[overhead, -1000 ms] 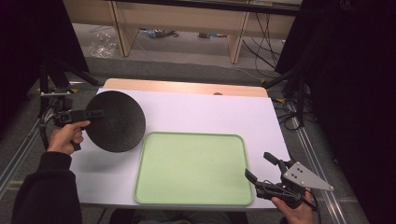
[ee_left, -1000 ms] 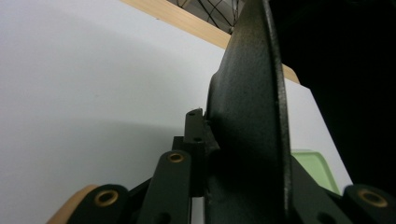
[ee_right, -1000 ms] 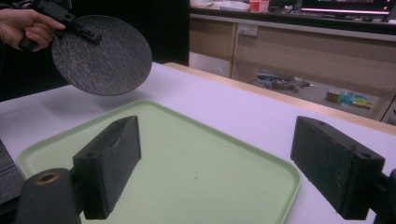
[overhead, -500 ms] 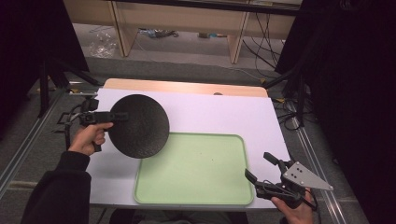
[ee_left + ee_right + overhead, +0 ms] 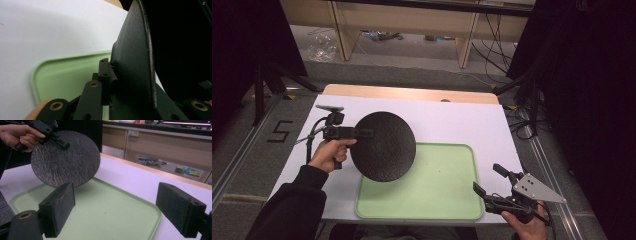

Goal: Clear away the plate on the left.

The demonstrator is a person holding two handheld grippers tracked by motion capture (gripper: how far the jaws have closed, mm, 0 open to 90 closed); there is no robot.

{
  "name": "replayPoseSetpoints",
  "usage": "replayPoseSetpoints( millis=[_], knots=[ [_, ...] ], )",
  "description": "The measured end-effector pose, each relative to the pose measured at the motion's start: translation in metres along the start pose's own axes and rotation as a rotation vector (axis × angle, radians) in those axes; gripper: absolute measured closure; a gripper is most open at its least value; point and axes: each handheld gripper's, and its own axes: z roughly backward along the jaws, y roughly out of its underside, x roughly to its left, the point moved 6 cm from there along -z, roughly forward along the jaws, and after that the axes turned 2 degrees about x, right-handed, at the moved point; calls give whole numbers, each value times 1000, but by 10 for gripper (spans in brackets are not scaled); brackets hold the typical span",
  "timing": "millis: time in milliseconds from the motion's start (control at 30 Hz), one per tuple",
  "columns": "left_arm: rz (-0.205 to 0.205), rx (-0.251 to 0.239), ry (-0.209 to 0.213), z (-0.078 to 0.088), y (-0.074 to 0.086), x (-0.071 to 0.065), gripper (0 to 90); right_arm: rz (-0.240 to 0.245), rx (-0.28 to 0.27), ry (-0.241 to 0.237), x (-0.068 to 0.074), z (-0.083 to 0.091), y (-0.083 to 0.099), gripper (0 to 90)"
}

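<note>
A round black plate [image 5: 383,145] hangs tilted over the left edge of the green tray [image 5: 442,185], held by its left rim. My left gripper [image 5: 364,133] is shut on that rim. Seen edge-on in the left gripper view, the black plate [image 5: 132,65] has one jaw pressed against it, and the green tray [image 5: 67,72] lies behind. My right gripper [image 5: 486,182] stands open at the tray's near right corner with nothing between its pads [image 5: 60,205]. From there the black plate [image 5: 67,160] hovers above the green tray [image 5: 110,212].
A white table top [image 5: 462,120] carries the tray, with a wooden strip [image 5: 412,93] along its far edge. Shelving and cables [image 5: 492,45] lie beyond the table. Dark curtains flank both sides.
My left gripper has carried the black plate to the right, from the table's left side to over the tray's left edge. The right gripper has stayed where it was, open.
</note>
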Motion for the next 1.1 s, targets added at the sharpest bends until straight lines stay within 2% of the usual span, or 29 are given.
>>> replayPoseSetpoints(
  millis=[267,500,533,600,633,1100],
  knots=[
    [-27,58,21,-22,10,-13,782,0,7,-10,1,1,0,163],
    [-41,90,41,-39,18,-22,781,-6,-3,-9,1,0,0,163],
    [-12,97,44,-42,20,-26,781,-5,-2,-8,1,0,0,163],
    [3,115,47,-49,23,-30,781,-6,-3,-5,1,0,0,163],
    [4,117,39,-53,25,-33,781,-6,-4,-7,1,0,0,163],
    [-22,227,55,-94,49,-49,779,-10,-8,-9,1,0,-1,163]
  ],
)
